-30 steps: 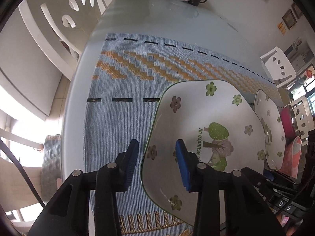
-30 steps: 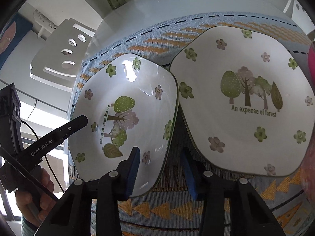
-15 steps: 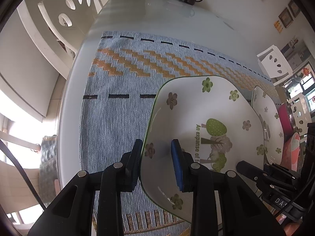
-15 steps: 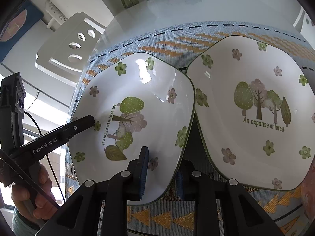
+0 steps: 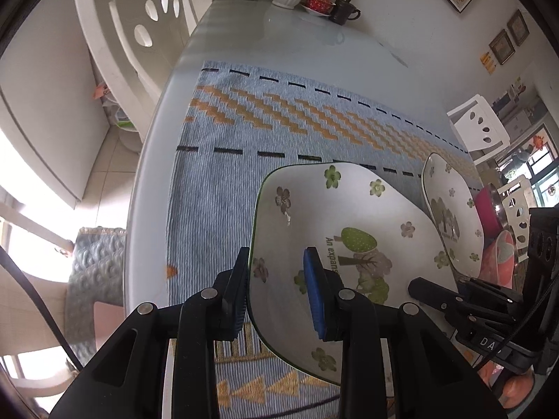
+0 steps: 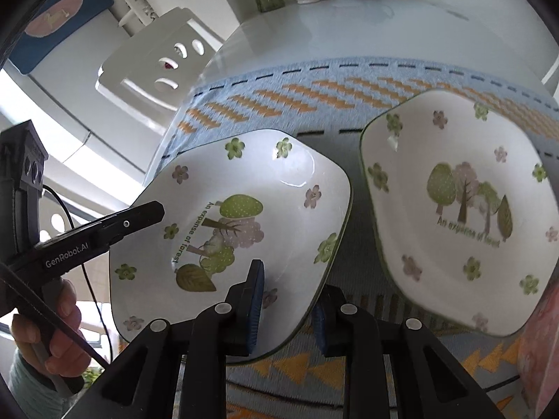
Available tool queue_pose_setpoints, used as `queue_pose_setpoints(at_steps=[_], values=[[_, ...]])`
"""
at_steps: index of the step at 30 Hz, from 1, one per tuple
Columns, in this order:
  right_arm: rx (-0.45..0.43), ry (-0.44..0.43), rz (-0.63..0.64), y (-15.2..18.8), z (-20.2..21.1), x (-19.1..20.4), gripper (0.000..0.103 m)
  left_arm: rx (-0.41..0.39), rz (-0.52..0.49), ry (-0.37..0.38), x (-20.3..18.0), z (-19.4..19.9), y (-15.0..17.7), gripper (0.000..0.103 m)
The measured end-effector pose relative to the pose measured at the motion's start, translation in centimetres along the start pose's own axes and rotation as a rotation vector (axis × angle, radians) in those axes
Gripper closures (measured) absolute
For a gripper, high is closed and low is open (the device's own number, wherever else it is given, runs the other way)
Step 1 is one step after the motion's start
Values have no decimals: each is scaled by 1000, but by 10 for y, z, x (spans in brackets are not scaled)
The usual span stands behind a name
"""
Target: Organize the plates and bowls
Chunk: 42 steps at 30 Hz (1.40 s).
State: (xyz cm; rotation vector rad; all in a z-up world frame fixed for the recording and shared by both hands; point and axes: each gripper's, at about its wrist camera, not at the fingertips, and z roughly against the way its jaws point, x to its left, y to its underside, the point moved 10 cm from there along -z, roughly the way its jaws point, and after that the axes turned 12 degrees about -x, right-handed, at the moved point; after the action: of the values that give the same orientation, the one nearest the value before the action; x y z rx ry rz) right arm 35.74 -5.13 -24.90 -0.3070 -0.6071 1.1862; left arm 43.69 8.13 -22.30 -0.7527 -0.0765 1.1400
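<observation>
Plates first: the white square ceramic plate with forest print (image 6: 230, 223) is lifted, tilted, clenched at opposite rims by left tongs (image 5: 276, 293) and right tongs (image 6: 288, 309). Its matching white twin plate (image 6: 464, 209) lies flat on the blue woven table runner (image 5: 223, 181), just beside, to the right.

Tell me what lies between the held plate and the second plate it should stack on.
Nothing visible. The held plate, gripped by the left gripper and right gripper, sits beside the second plate; only bare placemat shows in the gap.
</observation>
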Motion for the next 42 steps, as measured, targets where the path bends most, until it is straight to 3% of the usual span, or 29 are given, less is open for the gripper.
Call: queue_pose_setpoints(at_steps=[11, 24, 31, 42], values=[[9, -35, 23, 19, 26, 13, 79, -41, 2, -7, -8, 41, 16, 77], [-96, -42, 54, 30, 104, 32, 79, -154, -33, 29, -37, 119, 29, 77], [-120, -34, 53, 57, 140, 38, 79, -162, -46, 51, -50, 146, 61, 77], [-74, -18, 22, 128, 165, 26, 79, -94, -54, 81, -65, 160, 132, 77]])
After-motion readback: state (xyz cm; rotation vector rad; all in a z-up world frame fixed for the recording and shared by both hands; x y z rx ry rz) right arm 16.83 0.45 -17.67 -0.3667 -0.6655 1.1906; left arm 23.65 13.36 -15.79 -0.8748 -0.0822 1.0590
